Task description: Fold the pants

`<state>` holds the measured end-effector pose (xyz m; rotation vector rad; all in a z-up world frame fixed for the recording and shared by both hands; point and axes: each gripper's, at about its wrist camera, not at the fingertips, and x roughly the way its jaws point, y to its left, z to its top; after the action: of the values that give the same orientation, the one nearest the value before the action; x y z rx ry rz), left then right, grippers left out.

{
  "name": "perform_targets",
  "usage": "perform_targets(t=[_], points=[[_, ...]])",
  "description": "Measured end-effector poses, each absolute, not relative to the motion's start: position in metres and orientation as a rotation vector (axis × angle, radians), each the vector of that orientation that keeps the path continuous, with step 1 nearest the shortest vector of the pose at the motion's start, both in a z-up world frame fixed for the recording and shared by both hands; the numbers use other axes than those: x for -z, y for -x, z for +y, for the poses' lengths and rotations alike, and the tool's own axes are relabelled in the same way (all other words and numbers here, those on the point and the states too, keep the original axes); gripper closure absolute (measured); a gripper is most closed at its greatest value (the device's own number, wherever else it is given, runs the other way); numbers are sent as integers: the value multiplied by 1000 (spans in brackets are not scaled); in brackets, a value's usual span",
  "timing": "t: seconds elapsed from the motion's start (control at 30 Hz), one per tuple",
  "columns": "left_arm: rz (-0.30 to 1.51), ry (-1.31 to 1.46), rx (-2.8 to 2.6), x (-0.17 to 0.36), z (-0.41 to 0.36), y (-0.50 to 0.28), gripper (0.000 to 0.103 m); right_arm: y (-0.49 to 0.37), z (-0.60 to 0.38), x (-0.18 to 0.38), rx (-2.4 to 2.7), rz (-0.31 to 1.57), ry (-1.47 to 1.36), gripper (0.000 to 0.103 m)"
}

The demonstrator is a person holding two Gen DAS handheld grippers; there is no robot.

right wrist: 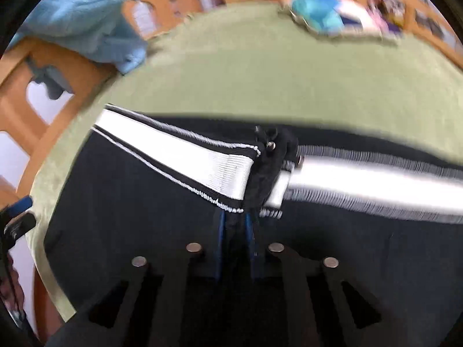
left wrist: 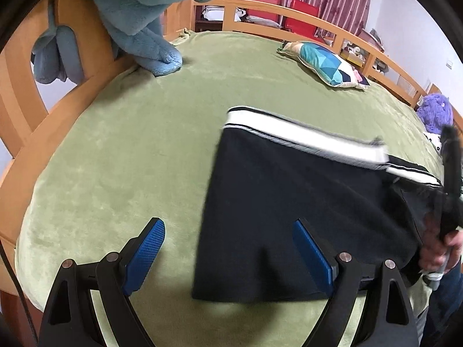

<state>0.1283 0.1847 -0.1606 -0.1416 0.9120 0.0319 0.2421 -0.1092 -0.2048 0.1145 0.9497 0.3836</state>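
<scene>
Left gripper (left wrist: 228, 248) above the near edge of the bed (left wrist: 130, 150), fingers (left wrist: 147, 248) spread wide with nothing between them; right-hand finger overlapping the near left part of the pants (left wrist: 289, 202) in view, contact not discernible. Pants black with a white side stripe (left wrist: 303, 136), folded into a broad panel lying on the green bed cover, right portion lifted off the surface. Right gripper (right wrist: 235, 231) with fingers pressed nearly together, pinching a fold of black pants fabric just below the white stripe (right wrist: 202, 159), beside a small metal eyelet (right wrist: 271, 144). Right-wrist view motion-blurred. Person's hand (left wrist: 437, 248) gripping the right gripper's handle at the right edge of the left-wrist view. Light blue plush blanket (left wrist: 139, 14) draped over the wooden bed frame (left wrist: 26, 92) at far left; patterned pillow (left wrist: 324, 63) on the far side of the bed; purple plush toy (left wrist: 435, 112) at far right.
</scene>
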Motion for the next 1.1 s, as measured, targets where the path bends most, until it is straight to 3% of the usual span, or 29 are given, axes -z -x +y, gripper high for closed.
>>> perform_targets(t=[0.07, 0.17, 0.23, 0.37, 0.5, 0.63, 0.97, 1.1], points=[[915, 138, -28, 163, 187, -129, 14, -248, -129, 207, -368, 977, -238, 91], [928, 150, -28, 168, 189, -132, 14, -249, -119, 233, -343, 1097, -131, 82], [938, 158, -16, 170, 190, -130, 14, -234, -119, 227, -349, 1061, -92, 81], [953, 158, -19, 175, 191, -123, 14, -192, -127, 199, -388, 980, -112, 64], [993, 223, 7, 189, 194, -119, 15, -154, -121, 200, -478, 975, -78, 62], [1025, 278, 15, 209, 199, -120, 15, -143, -114, 240, -419, 1041, -40, 56], [990, 301, 74, 225, 193, -134, 15, -139, -136, 226, -369, 1022, -169, 54], [992, 306, 110, 224, 189, -140, 29, -122, -158, 202, -304, 949, -182, 54]])
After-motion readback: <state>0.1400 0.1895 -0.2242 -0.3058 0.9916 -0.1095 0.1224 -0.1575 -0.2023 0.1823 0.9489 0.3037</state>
